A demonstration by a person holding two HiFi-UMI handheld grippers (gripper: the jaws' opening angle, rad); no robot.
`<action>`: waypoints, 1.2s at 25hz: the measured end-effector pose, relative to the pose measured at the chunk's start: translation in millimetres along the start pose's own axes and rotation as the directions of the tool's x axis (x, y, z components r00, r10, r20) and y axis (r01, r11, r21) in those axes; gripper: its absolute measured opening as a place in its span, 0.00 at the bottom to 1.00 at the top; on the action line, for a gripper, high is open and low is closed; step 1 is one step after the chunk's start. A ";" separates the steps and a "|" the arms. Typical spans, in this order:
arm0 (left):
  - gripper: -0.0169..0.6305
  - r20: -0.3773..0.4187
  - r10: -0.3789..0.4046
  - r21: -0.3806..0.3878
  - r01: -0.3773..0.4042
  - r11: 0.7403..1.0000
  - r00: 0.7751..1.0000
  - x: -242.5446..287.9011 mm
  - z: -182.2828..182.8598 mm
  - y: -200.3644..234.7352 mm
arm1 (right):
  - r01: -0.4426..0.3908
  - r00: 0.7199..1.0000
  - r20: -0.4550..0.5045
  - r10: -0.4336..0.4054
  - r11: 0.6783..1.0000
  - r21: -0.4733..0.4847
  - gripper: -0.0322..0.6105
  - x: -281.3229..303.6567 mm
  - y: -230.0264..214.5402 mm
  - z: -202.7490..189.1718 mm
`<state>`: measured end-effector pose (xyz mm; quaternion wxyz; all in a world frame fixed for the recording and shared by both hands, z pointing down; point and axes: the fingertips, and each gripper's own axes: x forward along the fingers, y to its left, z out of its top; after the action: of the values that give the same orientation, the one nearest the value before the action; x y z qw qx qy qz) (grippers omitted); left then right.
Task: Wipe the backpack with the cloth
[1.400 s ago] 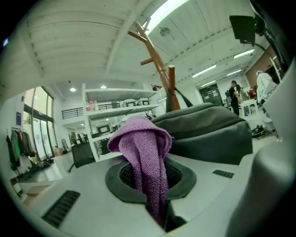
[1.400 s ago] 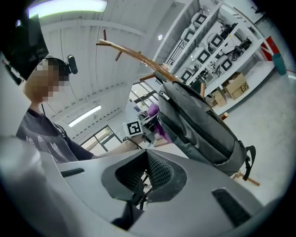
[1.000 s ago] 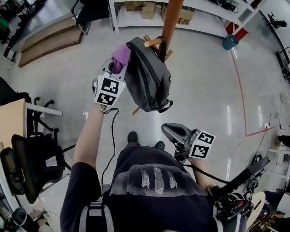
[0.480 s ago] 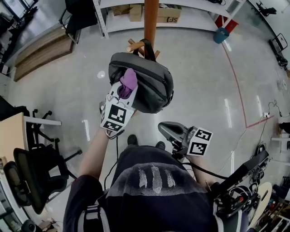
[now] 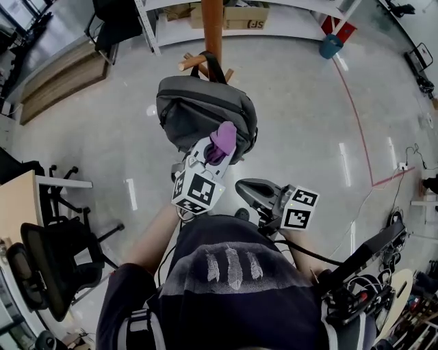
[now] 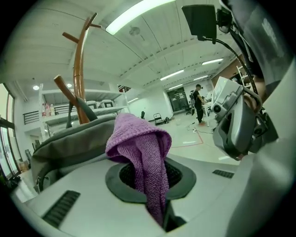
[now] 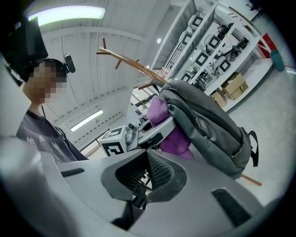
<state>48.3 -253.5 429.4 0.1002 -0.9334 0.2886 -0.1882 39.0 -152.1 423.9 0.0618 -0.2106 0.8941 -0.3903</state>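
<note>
Purple terry cloth (image 5: 224,135): soft, light, pinched in the left gripper (image 5: 216,150) jaws, against the grey backpack (image 5: 198,109) at its 5 o'clock. Backpack: limp fabric on a wooden coat stand (image 5: 211,20), likely swings; steady its base. Right gripper (image 5: 252,191): jaws closed, empty.

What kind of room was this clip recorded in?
Probably a lab or workshop: white metal shelving holding brown cardboard boxes, black swivel office chairs, and a polished grey floor marked with a red tape line.
</note>
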 end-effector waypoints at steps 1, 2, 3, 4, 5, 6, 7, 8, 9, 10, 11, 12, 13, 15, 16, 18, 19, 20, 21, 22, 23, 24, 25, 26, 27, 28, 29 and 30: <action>0.10 0.000 -0.012 0.003 0.012 1.000 1.000 -0.5 1.3 -4.7 | 0.002 1.000 0.000 -0.002 1.000 0.003 0.04 -2.8 -0.8 -1.0; 0.10 0.000 -0.026 0.007 0.026 1.000 1.000 -1.8 3.0 -9.0 | 0.003 1.000 0.001 -0.003 1.000 0.006 0.04 -5.3 -1.7 -1.9; 0.10 0.001 -0.038 0.014 0.038 0.999 0.999 -4.3 4.9 -12.0 | 0.003 1.000 0.001 -0.003 1.000 0.008 0.04 -7.2 -2.3 -2.7; 0.10 0.003 -0.040 0.022 0.040 0.999 0.999 -8.6 7.0 -11.9 | 0.002 1.000 0.001 -0.002 1.000 0.010 0.04 -8.2 -2.3 -3.5; 0.10 0.010 -0.026 0.025 0.025 0.999 1.000 -15.1 9.5 -6.3 | 0.001 1.000 0.000 -0.001 1.000 0.012 0.04 -8.3 -1.8 -4.4; 0.10 0.027 0.010 0.020 -0.011 1.000 1.000 -23.7 12.8 6.4 | -0.001 1.000 -0.001 0.001 1.000 0.012 0.04 -7.4 -0.7 -5.2; 0.10 0.055 0.068 0.007 -0.068 0.998 0.996 -34.1 17.2 26.3 | -0.002 1.000 -0.002 0.002 1.000 0.010 0.04 -5.4 0.4 -6.1; 0.10 0.081 0.141 -0.010 -0.140 0.990 0.987 -45.8 20.9 52.5 | -0.004 1.000 -0.005 0.004 1.000 0.008 0.04 -2.1 0.9 -6.8; 0.10 0.089 0.221 -0.025 -0.220 0.975 0.971 -58.5 21.0 83.0 | -0.009 1.000 -0.010 0.009 1.000 0.003 0.04 2.4 0.5 -7.2; 0.10 0.069 0.299 -0.024 -0.298 0.954 0.952 -71.6 16.8 115.4 | -0.018 1.000 -0.019 0.018 1.000 -0.002 0.04 7.8 -0.6 -7.0; 0.10 0.036 0.369 -0.006 -0.369 0.929 0.929 -83.9 10.9 147.7 | -0.031 0.999 -0.030 0.031 0.999 -0.008 0.04 12.8 -1.5 -6.3; 0.10 0.005 0.427 0.013 -0.427 0.904 0.904 -92.9 6.0 177.7 | -0.042 0.998 -0.040 0.041 0.999 -0.013 0.04 16.1 -1.5 -5.2; 0.10 -0.016 0.467 0.023 -0.466 0.884 0.884 -96.5 3.0 203.9 | -0.046 0.998 -0.044 0.045 0.999 -0.017 0.04 16.7 -0.7 -3.9; 0.10 -0.051 0.494 0.022 -0.493 0.870 0.868 -88.5 -2.7 243.9 | -0.033 0.999 -0.038 0.032 0.999 -0.019 0.04 12.6 2.1 -1.7; 0.10 -0.075 0.492 0.029 -0.491 0.870 0.867 -81.9 -8.4 258.3 | -0.025 0.999 -0.033 0.024 1.000 -0.019 0.04 10.6 3.3 -1.1; 0.10 -0.122 0.469 0.072 -0.463 0.883 0.875 -68.8 -19.5 275.0 | -0.015 1.000 -0.022 0.015 1.000 -0.019 0.04 7.8 4.9 0.0; 0.10 -0.138 0.444 0.101 -0.433 0.896 0.885 -60.9 -22.1 276.5 | -0.009 1.000 -0.013 0.009 1.000 -0.018 0.04 5.8 4.8 1.0; 0.10 -0.152 0.413 0.131 -0.396 0.909 0.898 -51.9 -22.9 274.4 | 0.000 1.000 -0.003 0.000 1.000 -0.016 0.04 3.2 3.5 2.0; 0.10 -0.162 0.383 0.157 -0.359 0.920 0.910 -42.7 -22.9 269.9 | 0.013 1.000 0.008 -0.013 1.000 -0.013 0.04 0.2 1.4 2.8; 0.10 -0.169 0.359 0.177 -0.330 0.927 0.918 -35.1 -23.0 264.8 | 0.029 0.999 0.019 -0.029 1.000 -0.008 0.04 -2.3 -1.0 2.8; 0.10 -0.170 0.345 0.190 -0.312 0.931 0.923 -30.5 -23.9 260.6 | 0.044 0.999 0.029 -0.044 0.999 -0.002 0.04 -3.3 -2.8 1.9; 0.10 -0.171 0.336 0.197 -0.302 0.933 0.926 -29.4 -26.0 257.7 | 0.054 0.998 0.038 -0.054 0.999 0.004 0.04 -2.6 -3.8 0.7; 0.10 -0.174 0.328 0.201 -0.292 0.935 0.929 -30.9 -28.8 255.4 | 0.058 0.997 0.045 -0.058 0.998 0.006 0.04 -0.7 -3.8 -0.3; 0.10 -0.181 0.320 0.211 -0.281 0.936 0.930 -33.6 -31.0 252.0 | 0.058 0.997 0.048 -0.058 0.998 0.005 0.04 1.1 -3.3 -0.8; 0.10 -0.191 0.312 0.232 -0.267 0.936 0.931 -36.4 -31.7 246.2 | 0.056 0.997 0.049 -0.056 0.998 0.005 0.04 1.5 -2.6 -1.1; 0.10 -0.201 0.307 0.260 -0.252 0.932 0.930 -38.3 -30.9 238.0 | 0.055 0.997 0.051 -0.055 0.998 0.006 0.04 0.0 -2.2 -1.2; 0.10 -0.210 0.305 0.285 -0.240 0.928 0.929 -39.1 -29.3 228.5 | 0.054 0.997 0.051 -0.054 0.999 0.009 0.04 -3.0 -2.0 -1.2; 0.10 -0.219 0.306 0.301 -0.235 0.924 0.926 -39.3 -27.7 218.9 | 0.051 0.997 0.051 -0.051 0.999 0.011 0.04 -6.9 -1.8 -0.8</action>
<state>-102.6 -411.0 378.3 0.2122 -0.8287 0.3980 -0.3314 45.6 -149.7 425.4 0.0756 -0.2430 0.8848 -0.3904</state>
